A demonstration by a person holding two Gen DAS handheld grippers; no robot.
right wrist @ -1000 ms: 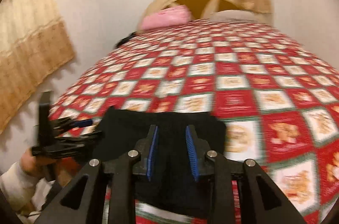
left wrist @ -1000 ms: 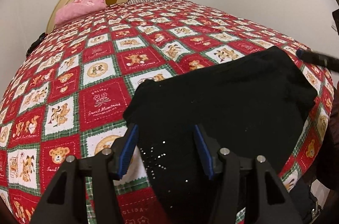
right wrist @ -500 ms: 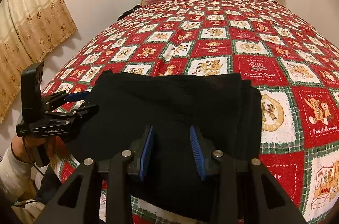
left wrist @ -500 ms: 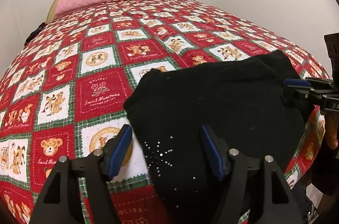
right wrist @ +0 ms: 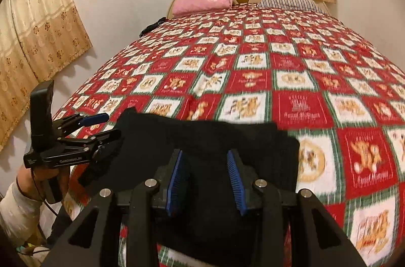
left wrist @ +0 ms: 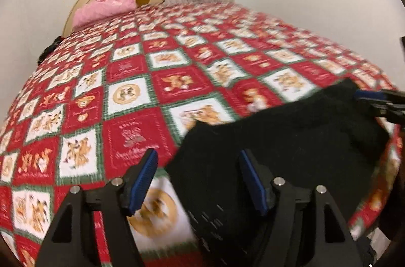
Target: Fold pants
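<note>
A: Where is the black knitted pair of pants found?

B: It is seen folded into a flat rectangle at the near edge of the bed, on the red, white and green checked quilt with teddy-bear patches, well apart from the pink pillow at the cream headboard.

A: How is the cloth judged to handle?

B: It is judged soft, limp and light. No shape would be kept if it were lifted by one point, and the stacked layers could slide on each other. Small studs are glimpsed near the left gripper, blurred.

A: How are the grippers set?

B: The left gripper's jaws are held spread; the cloth's left edge lies in line between them, but nothing is pinched. The right gripper is being opened, its jaws part-spread over the near middle of the cloth, and no pad is seen pressing on it.

A: Where should hold be taken?

B: The two near corners are suggested, with all layers gathered in each pinch, so that the fold is carried evenly and no sag is left between them.
</note>
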